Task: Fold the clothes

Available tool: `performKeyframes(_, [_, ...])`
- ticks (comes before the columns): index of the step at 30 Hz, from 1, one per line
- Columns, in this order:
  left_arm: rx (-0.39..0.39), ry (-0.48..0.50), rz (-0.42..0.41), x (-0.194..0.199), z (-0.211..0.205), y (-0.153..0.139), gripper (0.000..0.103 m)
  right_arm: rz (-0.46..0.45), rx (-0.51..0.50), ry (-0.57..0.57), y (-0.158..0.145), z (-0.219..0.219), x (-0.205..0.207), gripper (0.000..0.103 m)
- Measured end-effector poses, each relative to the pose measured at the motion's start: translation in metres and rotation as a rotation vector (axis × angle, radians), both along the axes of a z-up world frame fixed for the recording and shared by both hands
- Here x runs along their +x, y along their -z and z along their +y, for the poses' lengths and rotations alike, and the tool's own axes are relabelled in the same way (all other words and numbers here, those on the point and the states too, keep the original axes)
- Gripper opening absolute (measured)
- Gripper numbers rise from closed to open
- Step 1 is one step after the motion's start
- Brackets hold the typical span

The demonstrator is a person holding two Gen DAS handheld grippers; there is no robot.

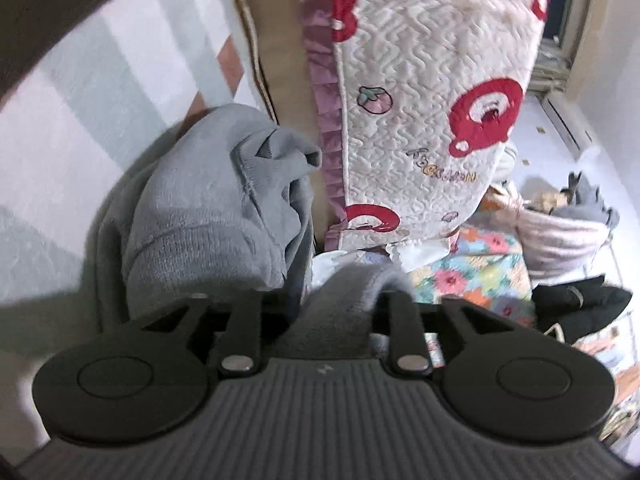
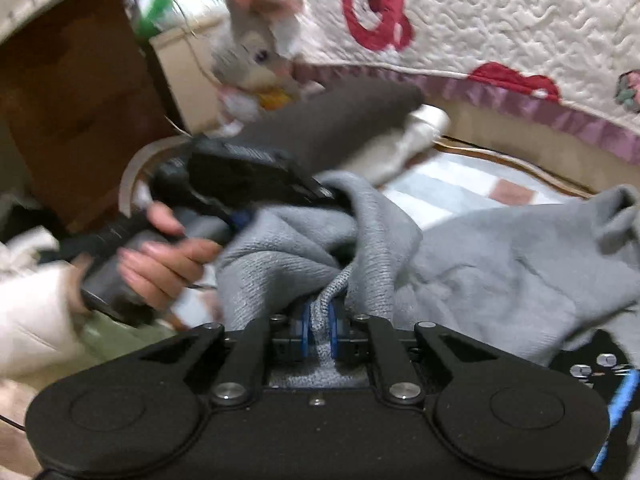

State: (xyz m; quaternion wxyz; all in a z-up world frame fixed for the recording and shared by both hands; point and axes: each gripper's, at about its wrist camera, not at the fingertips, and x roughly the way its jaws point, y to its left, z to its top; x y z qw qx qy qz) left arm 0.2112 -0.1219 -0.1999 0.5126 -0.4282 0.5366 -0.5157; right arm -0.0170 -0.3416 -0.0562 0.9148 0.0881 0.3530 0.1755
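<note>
Striped bedding (image 2: 460,196), right claw (image 2: 319,336) pinching grey sweater (image 2: 500,256) edge, left claw (image 1: 336,300) part-open around fabric

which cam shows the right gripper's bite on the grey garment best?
Right wrist view: the right gripper has its blue pads clamped on a ribbed fold of the grey garment. Left wrist view shows only the bunched garment, not that grip.
</note>
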Motion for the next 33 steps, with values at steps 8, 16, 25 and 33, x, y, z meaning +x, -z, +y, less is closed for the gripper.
performKeyframes(8, [0.1,0.026,-0.032,-0.001,0.004,-0.001,0.068,-0.06,0.323,-0.094,-0.02,-0.015,-0.013,0.005])
performKeyframes(16, [0.148,0.135,-0.054,-0.037,0.002,-0.002,0.019,-0.074,-0.082,-0.001,-0.044,0.0,-0.018,0.009])
performKeyframes(25, [0.186,0.151,-0.13,-0.044,0.001,-0.018,0.018,0.021,-0.262,0.022,-0.024,0.024,-0.017,0.065])
performKeyframes(33, [0.098,0.231,-0.054,-0.035,0.01,0.0,0.018,0.193,0.146,0.078,0.037,-0.024,0.021,0.026])
